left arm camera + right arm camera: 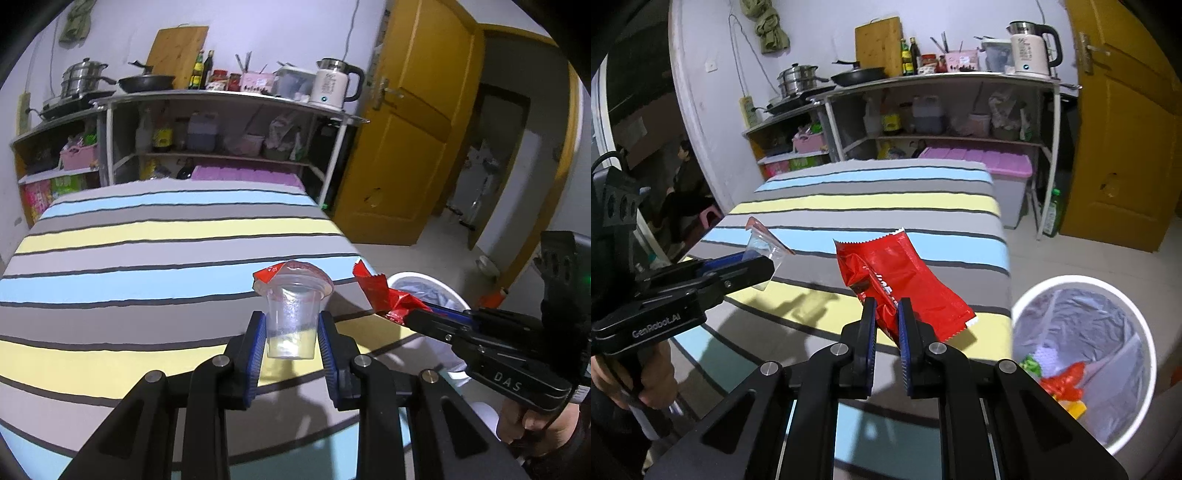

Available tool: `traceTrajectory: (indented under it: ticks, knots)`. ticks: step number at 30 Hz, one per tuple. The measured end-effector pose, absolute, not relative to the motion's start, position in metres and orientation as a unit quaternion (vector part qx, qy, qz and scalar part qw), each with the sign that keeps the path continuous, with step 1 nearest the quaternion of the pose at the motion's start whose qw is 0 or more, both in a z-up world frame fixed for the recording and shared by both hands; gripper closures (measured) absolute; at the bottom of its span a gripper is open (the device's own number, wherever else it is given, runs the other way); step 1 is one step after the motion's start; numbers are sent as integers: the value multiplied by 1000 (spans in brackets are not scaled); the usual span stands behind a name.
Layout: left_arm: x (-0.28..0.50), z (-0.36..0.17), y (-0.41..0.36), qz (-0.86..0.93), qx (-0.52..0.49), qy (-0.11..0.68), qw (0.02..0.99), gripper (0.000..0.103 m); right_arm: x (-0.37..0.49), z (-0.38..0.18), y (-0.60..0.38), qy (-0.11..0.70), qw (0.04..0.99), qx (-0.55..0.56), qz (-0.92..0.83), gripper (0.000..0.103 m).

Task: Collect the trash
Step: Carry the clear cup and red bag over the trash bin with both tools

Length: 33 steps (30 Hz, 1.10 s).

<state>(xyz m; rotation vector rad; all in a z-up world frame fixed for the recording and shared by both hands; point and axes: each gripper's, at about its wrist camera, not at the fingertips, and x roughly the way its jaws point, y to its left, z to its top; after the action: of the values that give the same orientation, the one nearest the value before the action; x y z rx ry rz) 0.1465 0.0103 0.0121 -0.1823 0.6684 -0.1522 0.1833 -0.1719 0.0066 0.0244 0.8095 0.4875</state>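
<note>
My left gripper (291,325) is shut on a clear plastic cup (293,314) with a peeled red-printed lid, held above the striped table (147,258). It also shows in the right wrist view (764,271) with the cup (762,243). My right gripper (886,314) is shut on a red snack wrapper (897,273), held above the table's right edge; the wrapper also shows in the left wrist view (384,295). A white trash bin (1145,354) with a liner stands on the floor right of the table and holds red, green and yellow scraps.
A metal shelf rack (942,110) with pans, bottles and a kettle (1032,48) stands behind the table. A purple-lidded box (997,162) sits under it. A yellow door (1126,129) is at the right. A person sits far left.
</note>
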Motion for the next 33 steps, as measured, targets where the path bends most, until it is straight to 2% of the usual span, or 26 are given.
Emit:
traceTrajectory:
  ticks: [18,33]
  knots:
    - [139,41,-62,-136,-60,303,941,74,142,32,-243,359,917,37,171,91]
    - [155,40,-117,-183,-40,306,933,74,137,29,-290,360,923,57,123,91]
